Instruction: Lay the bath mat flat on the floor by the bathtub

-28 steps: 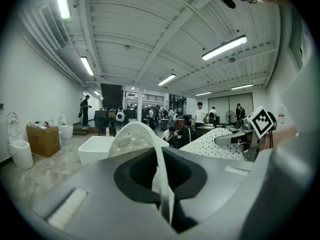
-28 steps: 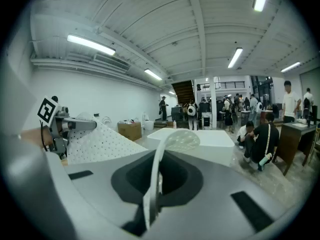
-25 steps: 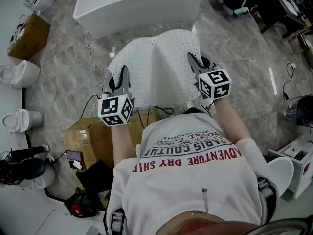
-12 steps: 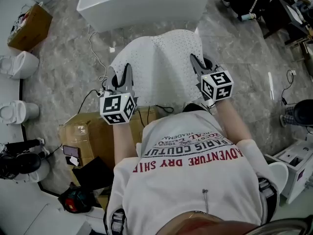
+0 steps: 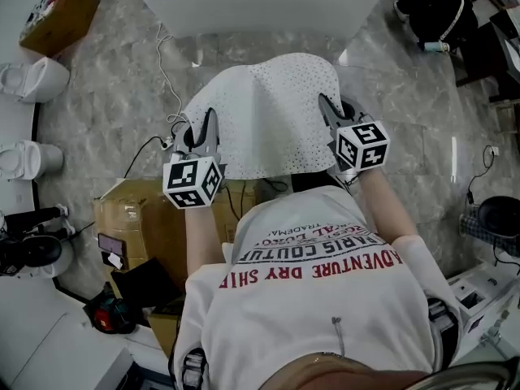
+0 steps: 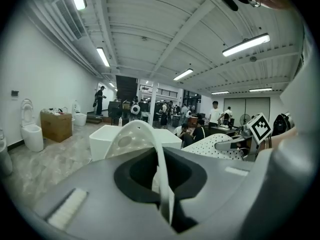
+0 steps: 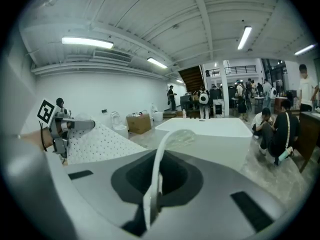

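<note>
clearly the bath mat [image 5: 264,112] is not flat yet: it hangs spread between the two grippers, sloping away toward the bathtub [image 5: 260,6]; whether its far edge touches the floor [image 5: 114,112] i cannot tell. the left gripper [image 5: 209,122] has its jaws pinched together on the mat's near left edge, and the right gripper [image 5: 328,107] is clamped the same way on the near right edge. in each gripper view a thin white fold of mat rises from between the closed jaws. holding both near corners well apart likely keeps the sheet stretched so it lands unfolded. a white cable [image 5: 166,71] lies on the floor near the mat's left side.
</note>
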Motion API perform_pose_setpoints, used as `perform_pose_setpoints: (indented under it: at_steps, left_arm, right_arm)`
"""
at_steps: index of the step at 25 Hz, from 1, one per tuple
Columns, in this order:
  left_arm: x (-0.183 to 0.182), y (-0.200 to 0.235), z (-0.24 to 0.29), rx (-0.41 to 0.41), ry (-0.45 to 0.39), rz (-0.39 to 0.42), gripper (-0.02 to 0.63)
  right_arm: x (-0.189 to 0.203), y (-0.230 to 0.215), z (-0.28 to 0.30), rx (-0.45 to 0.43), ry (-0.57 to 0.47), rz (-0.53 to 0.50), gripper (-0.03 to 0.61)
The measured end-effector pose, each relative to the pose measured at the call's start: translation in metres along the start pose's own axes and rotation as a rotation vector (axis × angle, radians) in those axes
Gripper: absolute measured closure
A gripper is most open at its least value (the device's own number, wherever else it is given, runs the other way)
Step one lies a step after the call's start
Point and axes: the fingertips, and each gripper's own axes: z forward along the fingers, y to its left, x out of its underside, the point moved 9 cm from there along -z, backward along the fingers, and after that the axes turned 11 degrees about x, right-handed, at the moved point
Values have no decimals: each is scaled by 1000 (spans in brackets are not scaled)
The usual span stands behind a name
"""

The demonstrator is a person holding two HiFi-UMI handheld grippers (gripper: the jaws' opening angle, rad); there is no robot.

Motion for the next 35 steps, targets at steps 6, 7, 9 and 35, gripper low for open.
perform_pose_setpoints:
  at_steps: [6,7,9,35]
  left_arm:
    - [-22,32,86,-63,48,-8,595]
    - [-28,37,102,-72,52,-14,595]
    - [-41,46,138,-86,49,-28,595]
    - [-61,253,436,50,212,-146,595]
  right_arm:
    - [-23,-60,93,-66,36,37,563]
    - [-30,-72,108,-76,40,41,563]
    - [-45,-97,137,-96,43,35,563]
    - [-96,-229,415,70,248,124,563]
